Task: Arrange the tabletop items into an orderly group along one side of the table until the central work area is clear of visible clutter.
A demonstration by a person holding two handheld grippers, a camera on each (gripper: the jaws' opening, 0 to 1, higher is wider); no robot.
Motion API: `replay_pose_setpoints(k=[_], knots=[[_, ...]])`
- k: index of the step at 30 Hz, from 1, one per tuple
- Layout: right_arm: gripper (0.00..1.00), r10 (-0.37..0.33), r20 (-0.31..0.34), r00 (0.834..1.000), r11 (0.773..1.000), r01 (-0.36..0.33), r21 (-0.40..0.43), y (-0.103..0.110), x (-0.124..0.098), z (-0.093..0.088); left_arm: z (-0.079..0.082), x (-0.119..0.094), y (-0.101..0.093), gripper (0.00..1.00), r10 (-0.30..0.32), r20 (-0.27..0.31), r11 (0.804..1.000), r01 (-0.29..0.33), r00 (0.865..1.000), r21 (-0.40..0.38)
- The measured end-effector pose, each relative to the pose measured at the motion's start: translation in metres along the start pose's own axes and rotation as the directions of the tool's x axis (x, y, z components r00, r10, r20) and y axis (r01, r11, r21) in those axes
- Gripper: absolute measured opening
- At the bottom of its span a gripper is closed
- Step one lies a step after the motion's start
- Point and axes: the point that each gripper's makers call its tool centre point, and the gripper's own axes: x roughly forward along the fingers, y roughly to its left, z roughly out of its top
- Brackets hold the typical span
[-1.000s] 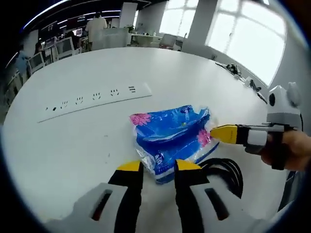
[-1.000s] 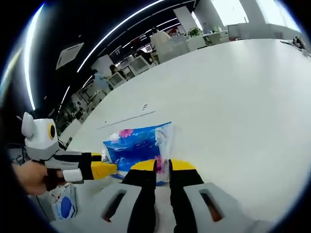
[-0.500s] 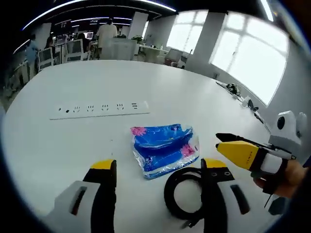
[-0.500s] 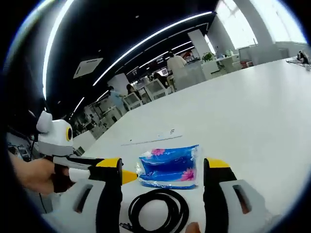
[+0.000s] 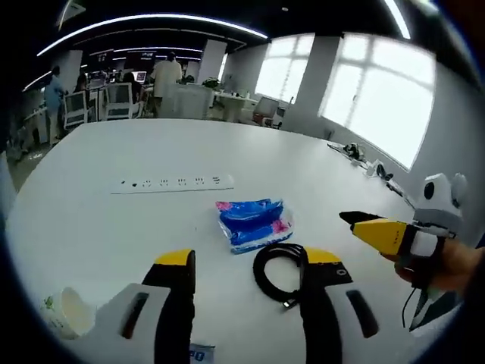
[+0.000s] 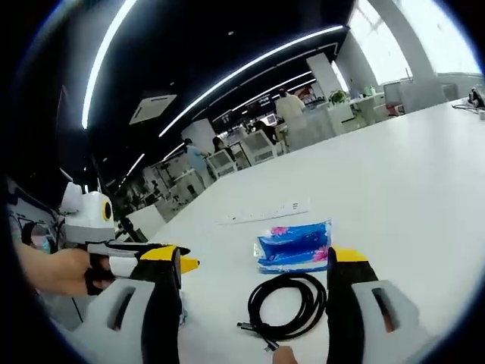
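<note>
— Looking along the left gripper point(image 5: 246, 262), what lies on the round white table point(image 5: 91, 212)?
— A blue plastic tissue pack with pink flowers point(image 5: 252, 223) sits near the middle, and a coiled black cable point(image 5: 277, 274) lies just beside it on the near side. Beyond the pack runs a long white power strip point(image 5: 172, 182).
— And the gripper's jaws?
— Released, spread wide with nothing between them; the cable shows between their yellow tips. A white paper cup point(image 5: 67, 309) lies on its side at the lower left of the table.
— Is the other tool in that view?
— Yes, the right gripper point(image 5: 364, 224) comes in from the right, held by a hand point(image 5: 443, 265), above the table and apart from the pack.
— How does the right gripper view show it?
— Its own jaws also stand wide apart and empty. The pack point(image 6: 294, 246) lies ahead, the cable point(image 6: 286, 305) nearer, the strip point(image 6: 265, 211) farther off. The left gripper point(image 6: 182, 264) enters from the left.
</note>
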Motion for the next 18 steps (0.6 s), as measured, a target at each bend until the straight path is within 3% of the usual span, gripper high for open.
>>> replay_pose_setpoints(k=[4, 11, 16, 18], knots=[[0.80, 0.000, -0.004, 1.000, 1.000, 0.000, -0.013, 0.007, -0.013, -0.006, -0.008, -0.025, 0.011, 0.42, 0.027, 0.021, 1.000, -0.027, 0.999, 0.013], [0.82, 0.000, -0.006, 1.000, 1.000, 0.000, -0.013, 0.011, -0.028, -0.008, -0.015, -0.049, 0.031, 0.29, 0.083, 0.055, 0.996, -0.083, 0.995, 0.007], [0.82, -0.004, -0.038, 0.999, 0.999, 0.003, -0.043, 0.009, -0.040, -0.016, -0.023, -0.059, 0.042, 0.42, 0.116, 0.063, 0.993, -0.114, 0.991, -0.026], [0.83, -0.006, -0.052, 0.999, 0.999, 0.004, -0.042, 0.008, -0.044, -0.020, -0.025, -0.059, 0.044, 0.53, 0.114, 0.062, 0.993, -0.112, 0.992, -0.035]])
